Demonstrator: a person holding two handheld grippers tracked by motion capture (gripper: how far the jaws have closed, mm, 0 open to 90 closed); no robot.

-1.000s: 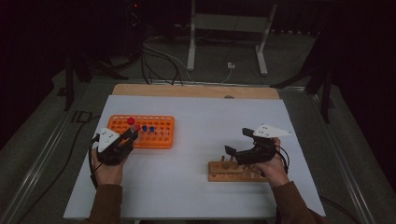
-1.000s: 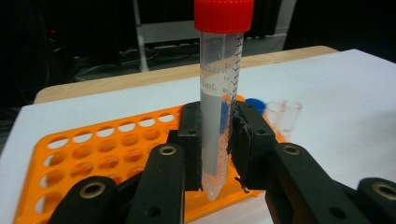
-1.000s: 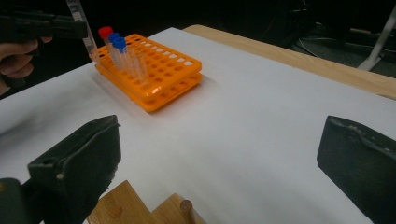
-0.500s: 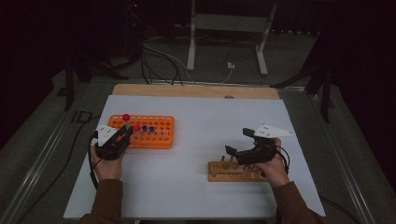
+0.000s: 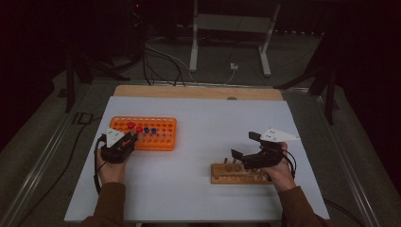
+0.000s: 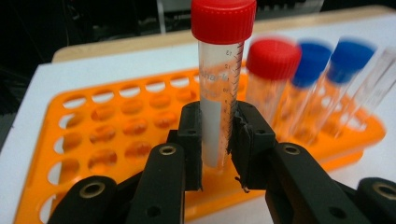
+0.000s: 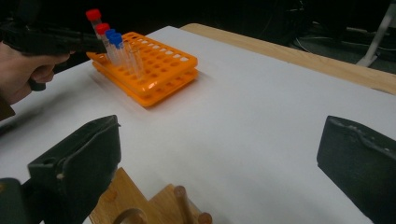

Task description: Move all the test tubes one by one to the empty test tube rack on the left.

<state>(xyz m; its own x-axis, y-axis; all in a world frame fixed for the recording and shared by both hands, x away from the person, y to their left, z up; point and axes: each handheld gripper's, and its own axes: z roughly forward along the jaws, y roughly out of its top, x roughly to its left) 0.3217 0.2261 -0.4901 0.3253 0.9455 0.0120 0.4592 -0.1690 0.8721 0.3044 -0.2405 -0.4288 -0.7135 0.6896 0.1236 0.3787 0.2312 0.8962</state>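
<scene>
Left tongs (image 6: 215, 135) clamping red-capped tube (image 6: 219, 79), right tongs (image 7: 219, 154) spread above wooden rack (image 7: 140, 205)

Capped tubes (image 6: 299, 88) crowd the gripped tube (image 6: 219, 84) (left holes free).

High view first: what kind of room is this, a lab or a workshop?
Probably a lab-style recording bench in a dark room. A white table holds an orange tube rack and a wooden rack; the left gripper grips a red-capped tube, and cables cross the floor behind.
</scene>
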